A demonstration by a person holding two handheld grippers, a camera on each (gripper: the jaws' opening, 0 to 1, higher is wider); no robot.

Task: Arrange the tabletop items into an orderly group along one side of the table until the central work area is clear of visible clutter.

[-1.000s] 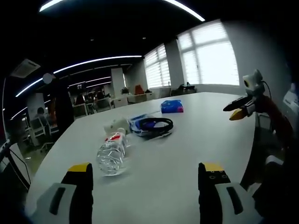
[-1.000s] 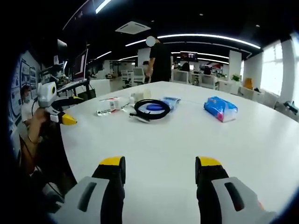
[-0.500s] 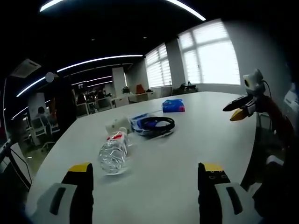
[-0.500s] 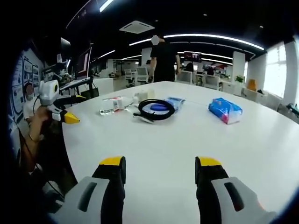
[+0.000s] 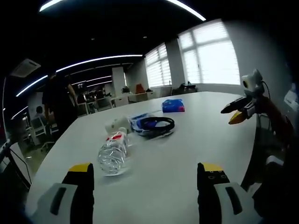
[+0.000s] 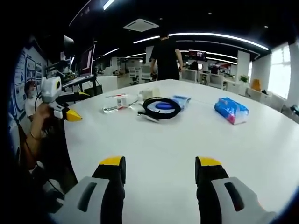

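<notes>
Both grippers hover above the white surface [image 5: 187, 154], nothing in hand. In the left gripper view the left gripper [image 5: 145, 196] sits at the bottom of the frame, fingers spread wide and empty. Just left of centre lies a clear water bottle [image 5: 112, 154] on its side, red label toward the far end. Beyond it, a coiled black cable [image 5: 156, 124] rests on a blue-and-white packet [image 5: 136, 122], a small white object [image 5: 115, 125] beside them. Further back, a blue pack [image 5: 173, 106] sits apart. At the right edge the right gripper [image 5: 232, 114] shows, yellow tips slightly parted. In the right gripper view its fingers [image 6: 112, 175] gape wide, empty.
</notes>
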